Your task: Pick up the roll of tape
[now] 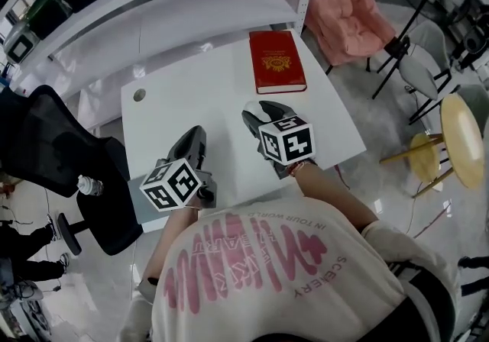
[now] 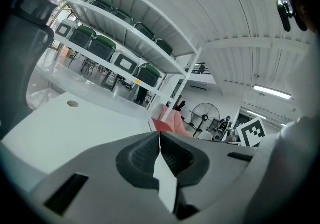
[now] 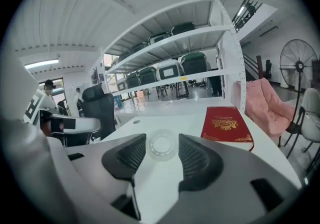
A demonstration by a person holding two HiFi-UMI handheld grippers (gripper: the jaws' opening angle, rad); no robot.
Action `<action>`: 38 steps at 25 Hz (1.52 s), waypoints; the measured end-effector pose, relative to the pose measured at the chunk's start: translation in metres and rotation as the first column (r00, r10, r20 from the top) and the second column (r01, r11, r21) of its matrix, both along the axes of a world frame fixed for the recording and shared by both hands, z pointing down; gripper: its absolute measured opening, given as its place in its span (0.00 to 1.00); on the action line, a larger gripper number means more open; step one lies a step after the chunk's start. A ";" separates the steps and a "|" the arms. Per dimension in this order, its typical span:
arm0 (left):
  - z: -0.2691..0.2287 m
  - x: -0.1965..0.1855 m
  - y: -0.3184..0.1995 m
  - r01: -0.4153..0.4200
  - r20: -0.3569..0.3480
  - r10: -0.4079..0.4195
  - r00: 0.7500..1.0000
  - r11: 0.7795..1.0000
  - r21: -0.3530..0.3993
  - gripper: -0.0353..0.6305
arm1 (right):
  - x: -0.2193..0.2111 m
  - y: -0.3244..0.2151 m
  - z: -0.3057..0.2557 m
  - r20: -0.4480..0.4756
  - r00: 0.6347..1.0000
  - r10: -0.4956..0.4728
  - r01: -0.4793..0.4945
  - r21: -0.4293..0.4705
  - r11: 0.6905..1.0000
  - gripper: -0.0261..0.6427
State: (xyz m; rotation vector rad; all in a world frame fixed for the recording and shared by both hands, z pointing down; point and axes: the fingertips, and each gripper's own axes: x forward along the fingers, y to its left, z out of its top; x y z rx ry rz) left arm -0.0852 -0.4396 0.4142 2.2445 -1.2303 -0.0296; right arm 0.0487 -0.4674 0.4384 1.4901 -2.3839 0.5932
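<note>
Head view: the tape is nearly all hidden inside the right gripper [image 1: 265, 113], where only a pale patch shows between the dark jaws. Both hands are covered by the two marker cubes, one on each gripper, and the person's shirt [image 1: 260, 272] cuts off the table's [image 1: 176, 81] near edge.

The right gripper view shows it plainly. One clear tape [image 3: 162, 145] roll sits between the two pads, its open ring facing the camera, and each pad presses against a side of it. Whether it hangs clear of the table cannot be told.

In the left gripper view the left gripper [image 2: 160, 135] has its jaws closed tip to tip, with nothing between them. These jaws hide most of the book, leaving a red sliver above them.

One red book [image 1: 276, 61] lies flat on the far right part of the table, well apart from both grippers. One round hole [image 1: 138, 95] marks the table's far left corner.

The shelf [image 1: 191, 4] behind the table holds green and black cases. The frame cuts some of them off, so their number is unsure.

Beside the table are one black chair [image 1: 46, 150], one pink chair [image 1: 348, 8] and one yellow stool [image 1: 462, 142] partly cut by the edge. One fan [image 3: 300, 63] is cropped at the rim of the right gripper view.
</note>
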 end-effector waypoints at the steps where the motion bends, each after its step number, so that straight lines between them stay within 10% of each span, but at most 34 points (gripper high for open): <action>1: -0.003 -0.003 0.005 0.000 0.001 0.000 1.000 1.000 0.005 0.09 | -0.002 0.005 -0.004 0.006 1.000 0.005 -0.005 0.008 1.000 0.36; 38: -0.023 -0.043 0.242 -0.034 0.041 0.031 0.999 0.997 0.070 0.09 | -0.016 0.247 -0.029 0.069 0.989 0.134 -0.140 0.095 0.986 0.36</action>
